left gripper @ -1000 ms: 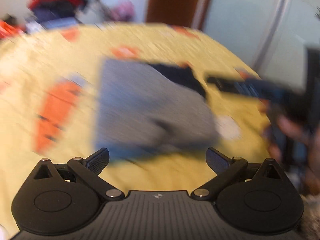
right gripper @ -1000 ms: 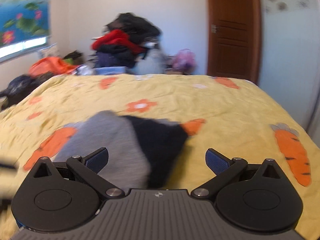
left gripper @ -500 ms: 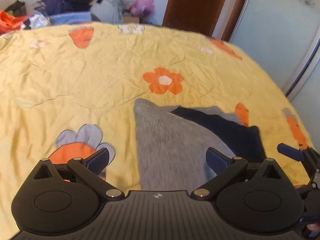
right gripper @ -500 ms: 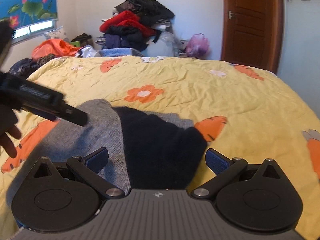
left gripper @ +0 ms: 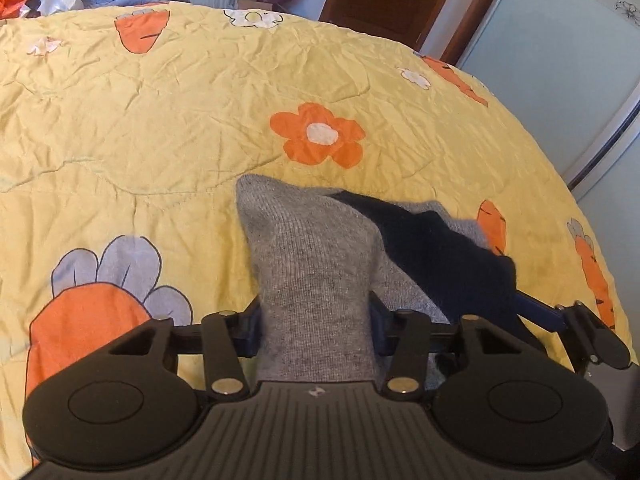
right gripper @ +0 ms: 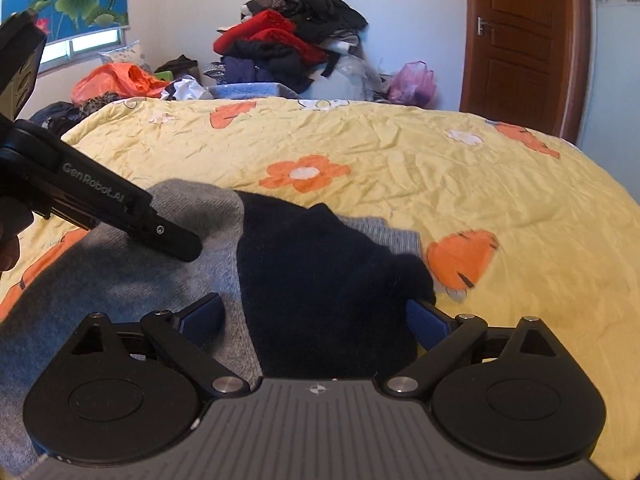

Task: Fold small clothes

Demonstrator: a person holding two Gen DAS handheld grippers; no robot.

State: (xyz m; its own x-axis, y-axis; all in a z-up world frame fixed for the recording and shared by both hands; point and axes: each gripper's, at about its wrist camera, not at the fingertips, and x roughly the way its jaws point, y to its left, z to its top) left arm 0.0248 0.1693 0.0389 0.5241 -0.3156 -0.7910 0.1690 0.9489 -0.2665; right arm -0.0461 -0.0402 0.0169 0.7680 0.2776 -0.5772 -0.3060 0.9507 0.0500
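1. Landmark: orange flower (left gripper: 318,135) printed on the yellow quilt (left gripper: 140,120). All places below are given relative to it.
2. Garment (left gripper: 316,276) – grey knit with a dark navy part (left gripper: 444,256) – lies on the quilt just nearer the cameras than the flower. Its far grey corner sits just short of the flower, not touching it.
3. Left gripper (left gripper: 316,320): fingers closed in on a raised fold of the grey knit, cloth bunched between them. Grip point is on the near side of the flower, straight toward the camera.
4. Right gripper (right gripper: 316,316): fingers apart, one blue pad (right gripper: 202,314) over the grey knit, the other at the navy part's edge. The navy cloth fills the gap between them; cannot tell whether the pads touch it.
5. In the right wrist view the left gripper's black body comes in from the left, its tip over the grey knit, nearer than the flower and to its left.
6. In the left wrist view one right-gripper finger shows at the navy part's right edge, nearer than the flower and to its right.
7. Orange carrot print (right gripper: 460,256) lies just beside the navy part, right of the flower.
8. Clothes pile (right gripper: 292,48) stands beyond the quilt's far edge, behind the flower; brown door (right gripper: 520,40) to the pile's right.
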